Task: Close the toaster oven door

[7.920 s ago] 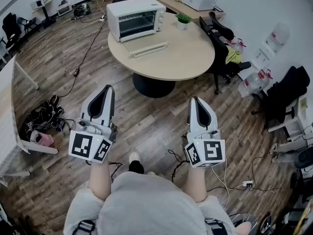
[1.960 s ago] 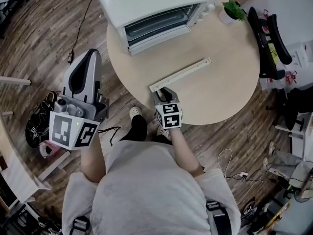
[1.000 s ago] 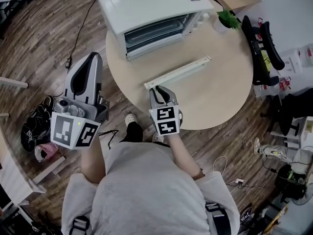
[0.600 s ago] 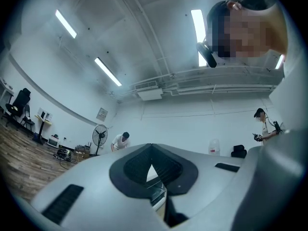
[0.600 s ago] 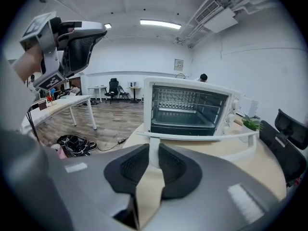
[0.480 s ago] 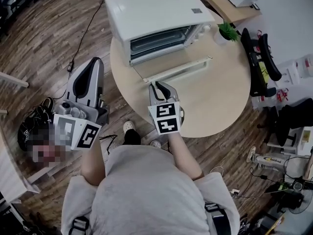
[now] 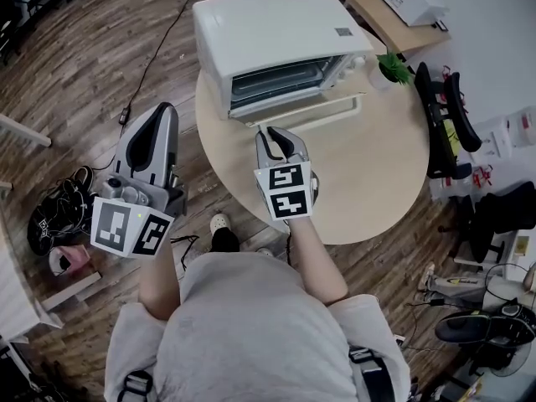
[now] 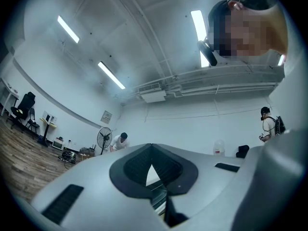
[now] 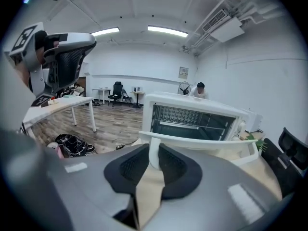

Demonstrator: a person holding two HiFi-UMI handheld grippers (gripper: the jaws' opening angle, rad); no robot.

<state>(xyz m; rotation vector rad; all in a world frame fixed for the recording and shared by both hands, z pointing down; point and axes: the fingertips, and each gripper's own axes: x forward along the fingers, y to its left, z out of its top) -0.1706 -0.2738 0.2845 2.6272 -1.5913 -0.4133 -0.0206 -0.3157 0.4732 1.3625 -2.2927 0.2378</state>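
A white toaster oven (image 7: 276, 36) stands at the far side of the round table (image 7: 368, 174), its cavity open to me (image 9: 192, 114). Its door is tilted partway up, the long white handle (image 7: 322, 114) close in front of the opening. My right gripper (image 7: 270, 132) is shut on the left post of that handle (image 9: 153, 150), one dark pad on each side. My left gripper (image 7: 163, 111) hangs off the table's left edge above the floor. It is shut with nothing in it (image 8: 152, 150).
A small potted plant (image 7: 391, 64) sits to the right of the oven. A black office chair (image 7: 440, 115) stands against the table's right edge. Shoes (image 7: 54, 216) and cables lie on the wooden floor at left. A person stands far back by a fan (image 8: 103, 138).
The door was lying flat on the table; it has swung up toward the oven. My right gripper has moved forward and up with the handle. The left gripper has stayed beside the table.
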